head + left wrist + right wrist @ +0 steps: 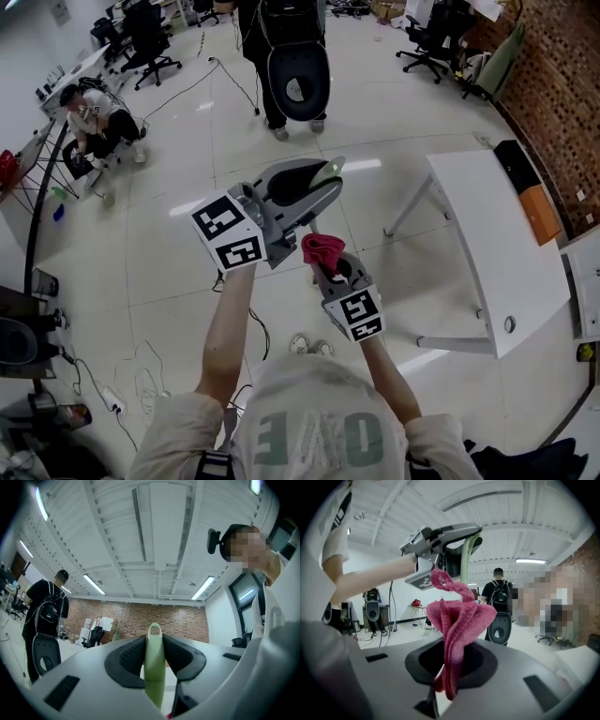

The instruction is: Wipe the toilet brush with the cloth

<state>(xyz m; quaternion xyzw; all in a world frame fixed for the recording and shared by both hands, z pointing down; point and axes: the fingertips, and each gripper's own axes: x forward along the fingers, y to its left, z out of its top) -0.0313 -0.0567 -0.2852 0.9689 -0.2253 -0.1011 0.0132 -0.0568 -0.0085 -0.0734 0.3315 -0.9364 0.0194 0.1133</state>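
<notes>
The toilet brush [154, 667] is held up in the air in front of the person. Its pale green handle is clamped between the jaws of the left gripper [314, 186], which stand narrow and press on it from both sides, and its looped end pokes out past the tips. The brush head cannot be made out in any view. Just below it, the pink cloth [461, 616] bunches upward out of the right gripper [336, 274], whose jaws are pinched on its lower folds. In the right gripper view the handle curves down behind the cloth and near it, though contact cannot be told. To wipe well, the person would likely do best to hold the left grip firm, bring the fluffed top of the cloth against the handle and stroke along its length, turning the brush so every side is reached. The white table [506, 253] stands well apart to the right, so the work is unsupported.
</notes>
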